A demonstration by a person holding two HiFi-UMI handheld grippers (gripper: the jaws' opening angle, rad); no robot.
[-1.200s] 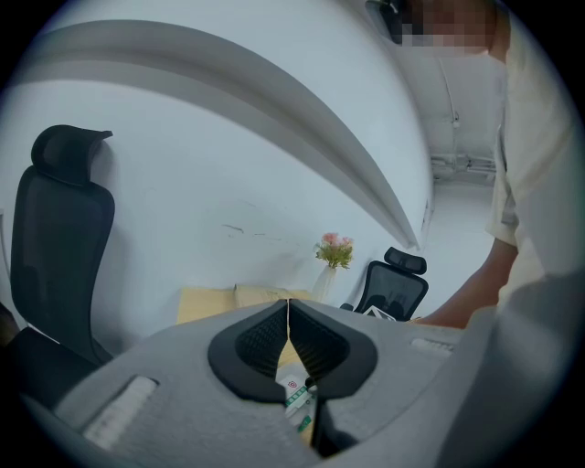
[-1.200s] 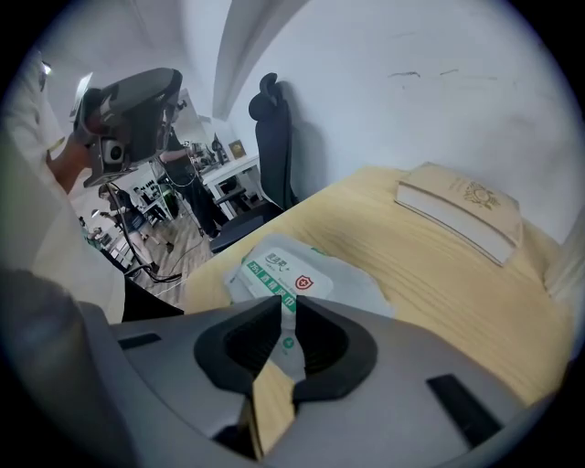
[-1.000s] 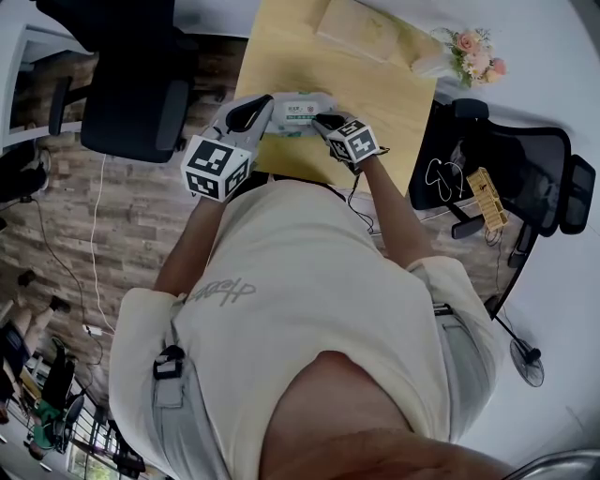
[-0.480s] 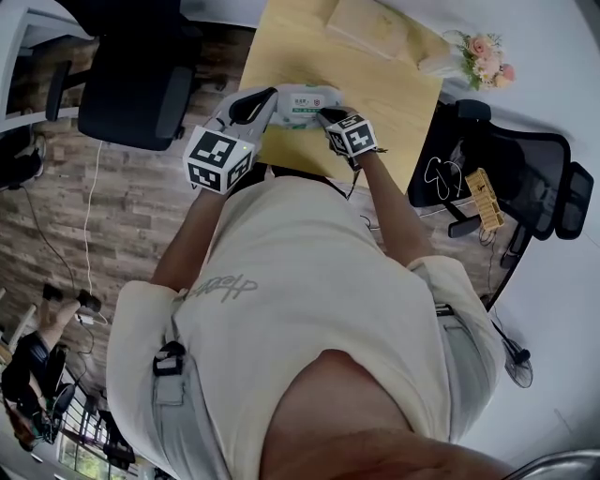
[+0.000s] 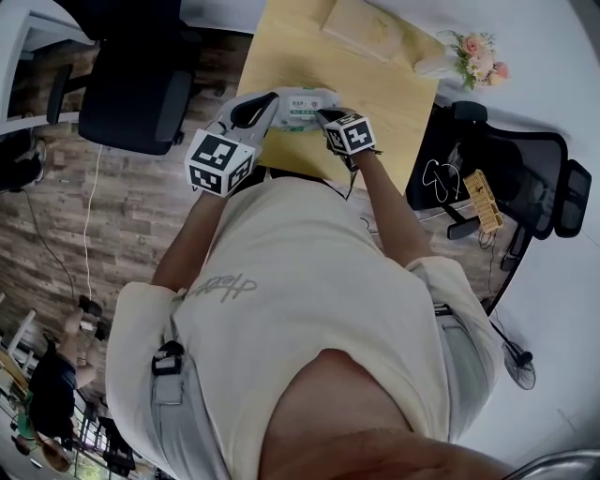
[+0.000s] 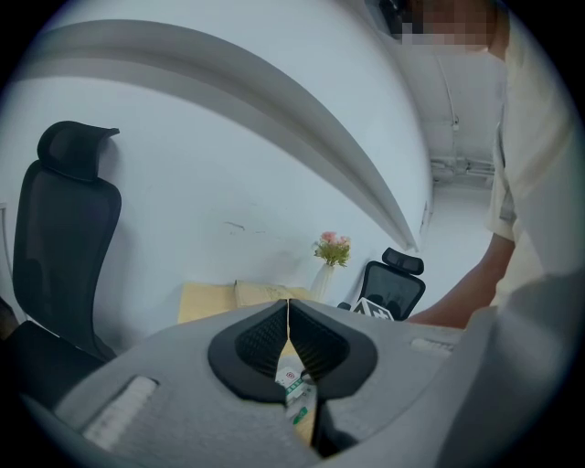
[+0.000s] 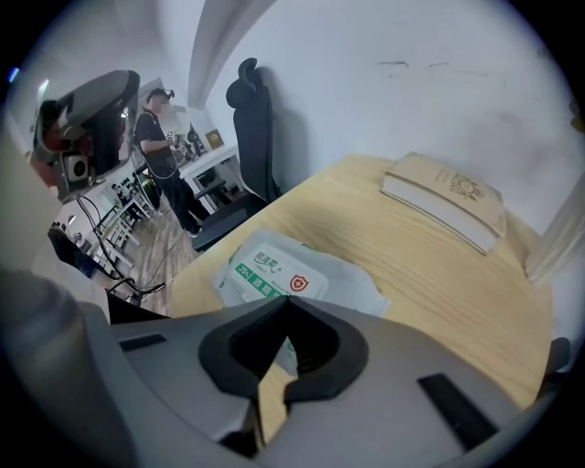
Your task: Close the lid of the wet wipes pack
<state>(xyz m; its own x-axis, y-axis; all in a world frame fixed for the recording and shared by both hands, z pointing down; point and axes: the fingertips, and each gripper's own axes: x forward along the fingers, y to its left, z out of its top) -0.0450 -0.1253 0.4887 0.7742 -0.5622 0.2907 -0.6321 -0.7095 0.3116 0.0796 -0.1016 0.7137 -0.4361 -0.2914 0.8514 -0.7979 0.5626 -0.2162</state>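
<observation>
The white wet wipes pack (image 5: 302, 106) with green print lies near the front edge of the wooden table (image 5: 384, 98). In the right gripper view the wipes pack (image 7: 274, 272) shows a flat lid with a red shield mark, lying level with the pack. My left gripper (image 5: 268, 101) is at the pack's left end, its jaws shut tip to tip. In the left gripper view a strip of the pack (image 6: 297, 395) shows below the left gripper (image 6: 289, 309). My right gripper (image 5: 322, 114) is at the pack's right near corner. The right gripper (image 7: 286, 303) is also shut, just short of the pack.
A tan book (image 5: 361, 28) lies at the table's far side, and a vase of flowers (image 5: 452, 56) stands at the far right corner. Black office chairs stand to the left (image 5: 131, 89) and right (image 5: 511, 178) of the table. A person (image 7: 160, 137) stands far off.
Both grippers have edged slightly farther over the table toward the pack. The pack itself has not visibly moved.
</observation>
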